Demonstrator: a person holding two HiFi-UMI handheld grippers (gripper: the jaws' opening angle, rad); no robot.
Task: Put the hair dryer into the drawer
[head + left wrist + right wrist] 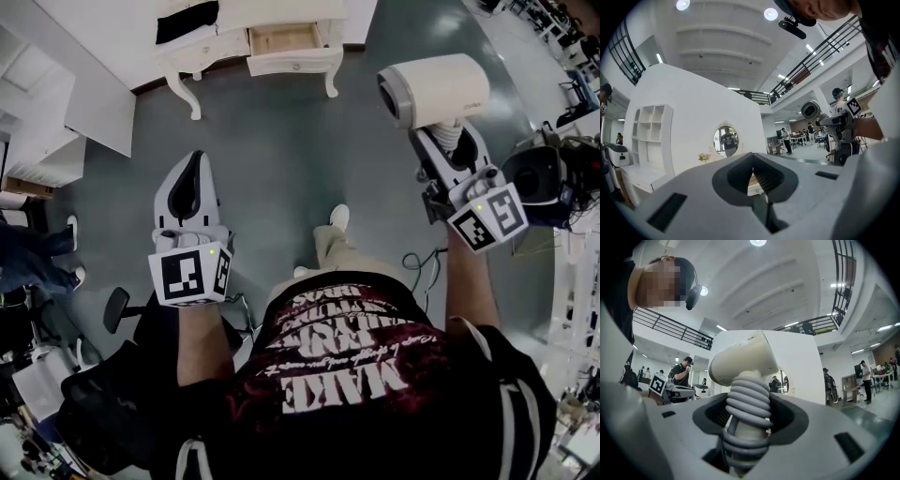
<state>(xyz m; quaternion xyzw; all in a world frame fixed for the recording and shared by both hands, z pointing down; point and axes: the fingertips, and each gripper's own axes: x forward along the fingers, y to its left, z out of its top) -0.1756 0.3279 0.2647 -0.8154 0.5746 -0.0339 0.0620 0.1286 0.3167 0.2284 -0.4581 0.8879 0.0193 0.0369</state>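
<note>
Dryer point(436, 89): sat at 2 o'clock in head view, cord-wrapped handle pinched by right gripper point(448, 141), held level for carrying. Drawer point(292, 64): stood open at 12 o'clock, well apart, ready to receive. Left gripper point(194, 161): jaws pressed together, empty, apparently spare.

text: "MAKE", upside down | on: black T-shirt point(361, 398) | other lines: unreadable
</note>
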